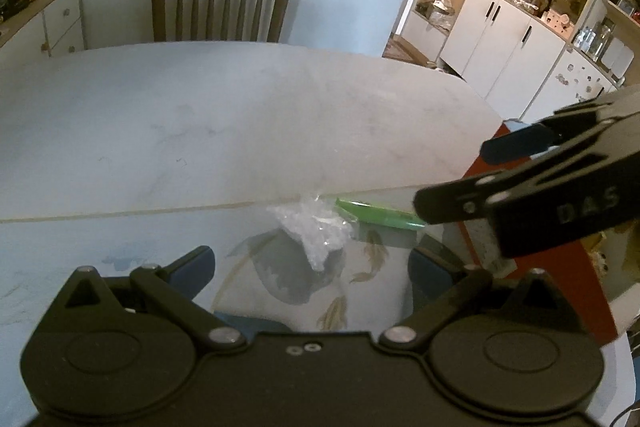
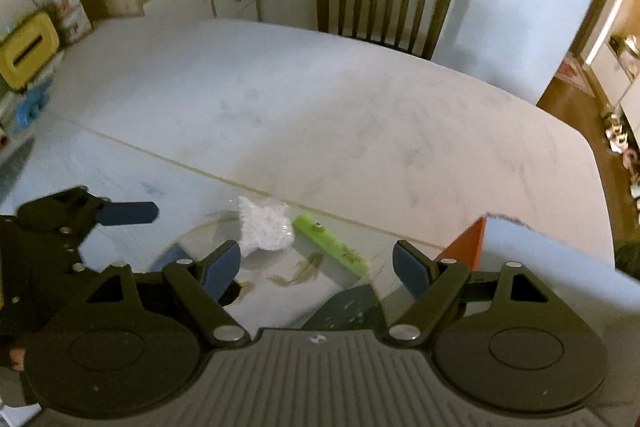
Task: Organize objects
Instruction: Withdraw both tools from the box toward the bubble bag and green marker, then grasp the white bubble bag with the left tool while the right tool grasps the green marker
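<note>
A round glass plate with leaf and fish patterns lies at the near table edge. On it sit a crumpled clear plastic wrapper and a flat green stick-like object. My left gripper is open, just above the plate, with the wrapper ahead between its fingers. The right gripper shows at the right, open, its lower finger close to the green object's end. In the right wrist view my right gripper is open above the plate, behind the wrapper and green object. The left gripper shows at the left.
A white marble table stretches ahead, a wooden chair behind it. A red and white box stands at the right near the table edge. A yellow box and clutter sit at the table's left. Cabinets stand at the right.
</note>
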The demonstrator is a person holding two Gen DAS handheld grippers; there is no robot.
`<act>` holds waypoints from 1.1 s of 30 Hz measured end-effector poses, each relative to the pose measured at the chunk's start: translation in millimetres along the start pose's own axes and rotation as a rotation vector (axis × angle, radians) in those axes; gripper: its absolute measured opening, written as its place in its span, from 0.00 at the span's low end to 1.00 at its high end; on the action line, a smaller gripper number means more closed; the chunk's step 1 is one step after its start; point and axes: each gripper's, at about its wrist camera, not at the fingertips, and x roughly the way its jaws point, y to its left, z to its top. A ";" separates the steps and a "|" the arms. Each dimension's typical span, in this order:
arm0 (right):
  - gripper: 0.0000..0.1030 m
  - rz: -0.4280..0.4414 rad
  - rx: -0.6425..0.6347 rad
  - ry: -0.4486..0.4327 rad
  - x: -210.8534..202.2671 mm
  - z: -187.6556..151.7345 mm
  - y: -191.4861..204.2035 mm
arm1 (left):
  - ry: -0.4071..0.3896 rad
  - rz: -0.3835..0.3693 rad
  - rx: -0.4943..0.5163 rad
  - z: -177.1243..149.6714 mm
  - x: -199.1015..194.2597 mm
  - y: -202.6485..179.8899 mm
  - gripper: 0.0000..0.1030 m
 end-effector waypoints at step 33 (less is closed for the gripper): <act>0.32 0.056 0.042 0.214 103.1 14.8 -11.2 | -0.004 0.049 0.106 -4.3 50.7 -10.6 0.60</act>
